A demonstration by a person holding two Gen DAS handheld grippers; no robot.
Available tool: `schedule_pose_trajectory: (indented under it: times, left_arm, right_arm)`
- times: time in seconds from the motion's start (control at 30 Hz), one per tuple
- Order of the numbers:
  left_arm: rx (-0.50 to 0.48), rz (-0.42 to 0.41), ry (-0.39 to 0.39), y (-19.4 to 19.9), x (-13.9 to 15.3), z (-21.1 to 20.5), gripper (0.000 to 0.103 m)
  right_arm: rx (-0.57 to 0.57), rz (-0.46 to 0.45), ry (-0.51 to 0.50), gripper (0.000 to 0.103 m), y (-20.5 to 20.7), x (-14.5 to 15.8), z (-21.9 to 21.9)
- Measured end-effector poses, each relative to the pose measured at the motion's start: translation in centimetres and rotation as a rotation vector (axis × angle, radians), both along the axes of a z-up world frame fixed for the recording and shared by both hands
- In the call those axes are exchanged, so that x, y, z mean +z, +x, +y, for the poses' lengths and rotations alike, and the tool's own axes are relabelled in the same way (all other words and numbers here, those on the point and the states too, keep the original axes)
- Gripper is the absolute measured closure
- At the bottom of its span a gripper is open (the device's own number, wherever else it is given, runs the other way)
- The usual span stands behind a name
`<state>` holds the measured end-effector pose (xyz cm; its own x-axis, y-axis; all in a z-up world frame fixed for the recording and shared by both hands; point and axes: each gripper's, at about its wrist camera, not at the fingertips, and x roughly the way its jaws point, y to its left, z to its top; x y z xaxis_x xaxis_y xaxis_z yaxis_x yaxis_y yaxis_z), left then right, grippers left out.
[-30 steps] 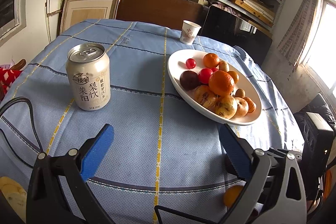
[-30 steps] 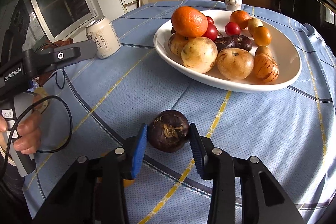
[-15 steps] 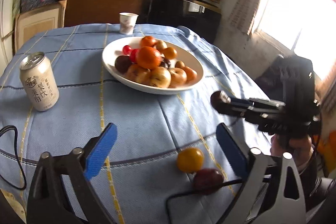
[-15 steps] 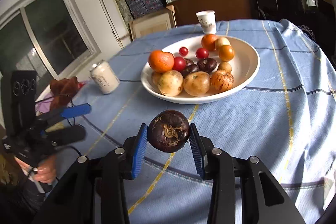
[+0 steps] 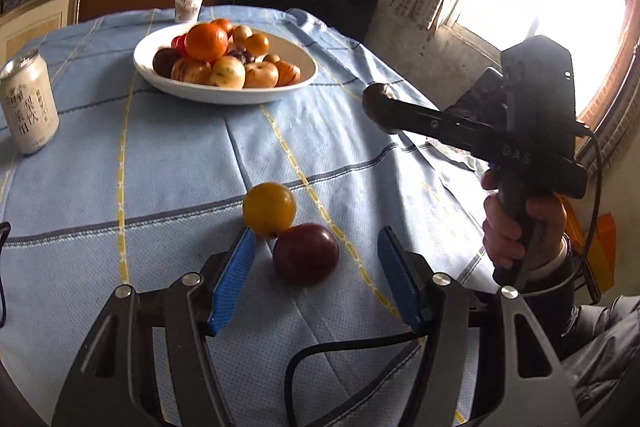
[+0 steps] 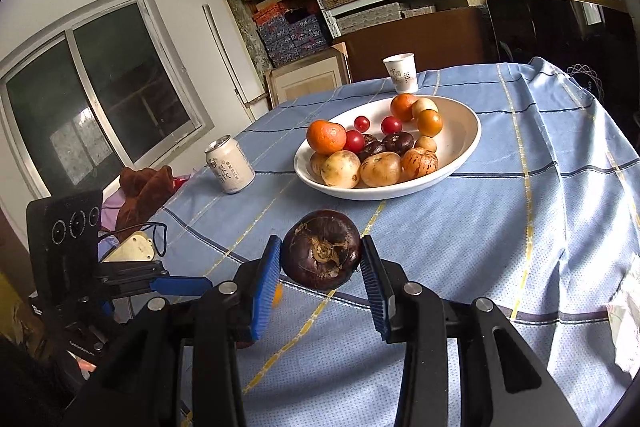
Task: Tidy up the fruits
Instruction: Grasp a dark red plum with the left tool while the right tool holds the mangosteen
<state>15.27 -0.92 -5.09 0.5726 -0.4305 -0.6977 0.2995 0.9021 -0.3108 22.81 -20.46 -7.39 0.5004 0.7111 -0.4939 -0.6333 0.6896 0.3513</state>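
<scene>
Here, a dark mangosteen (image 6: 321, 250) is held clamped between the pads of the right gripper (image 6: 320, 269), clear of the blue tablecloth (image 6: 500, 227), with the white fruit bowl (image 6: 460, 163) ahead and above it. The left gripper (image 5: 316, 281), its jaws just narrowed but not yet touching, is set around a red fruit (image 5: 306, 253), with a yellow fruit (image 5: 269, 209) touching it just beyond the left pad. That pad is best kept off the yellow fruit, so only the red one is closed upon.

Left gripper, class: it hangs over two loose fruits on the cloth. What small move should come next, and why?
Probably ease the left gripper forward and finish closing on the dark red fruit. Its jaws have just been closing, that fruit lies between them untouched, and the yellow fruit touches it behind, so a centred grip avoids nudging that one.
</scene>
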Motion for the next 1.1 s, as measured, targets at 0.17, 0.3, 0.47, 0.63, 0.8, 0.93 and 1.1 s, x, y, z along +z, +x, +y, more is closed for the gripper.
schedule_pose_trajectory:
  times: [0.17, 0.3, 0.47, 0.63, 0.8, 0.93, 1.1]
  left_arm:
    - [0.008, 0.072, 0.026, 0.9, -1.1, -0.8, 0.041]
    - [0.002, 0.110, 0.043, 1.3, -1.8, -1.4, 0.043]
    - [0.014, 0.141, 0.039, 1.8, -2.4, -1.3, 0.052]
    - [0.026, 0.146, 0.046, 2.0, -2.5, -1.2, 0.060]
    - [0.034, 0.153, 0.038, 2.1, -2.7, -1.0, 0.063]
    - [0.039, 0.149, 0.029, 2.0, -2.6, -0.9, 0.064]
    - [0.046, 0.115, 0.008, 1.3, -1.7, -0.2, 0.064]
  right_arm:
    - [-0.002, -0.004, -0.014, 0.063, -0.3, -0.1, 0.2]
    - [-0.002, -0.002, -0.013, 0.063, -0.4, -0.1, 0.1]
    - [-0.007, -0.017, -0.034, 0.063, -0.7, -0.1, 0.3]
    - [-0.005, -0.020, -0.051, 0.063, -0.8, -0.3, 0.6]
    - [-0.012, -0.018, -0.055, 0.063, -0.9, -0.3, 0.7]
    - [-0.018, -0.009, -0.054, 0.063, -0.7, -0.5, 0.5]
    - [-0.018, -0.003, -0.045, 0.063, -0.8, -0.6, 0.4]
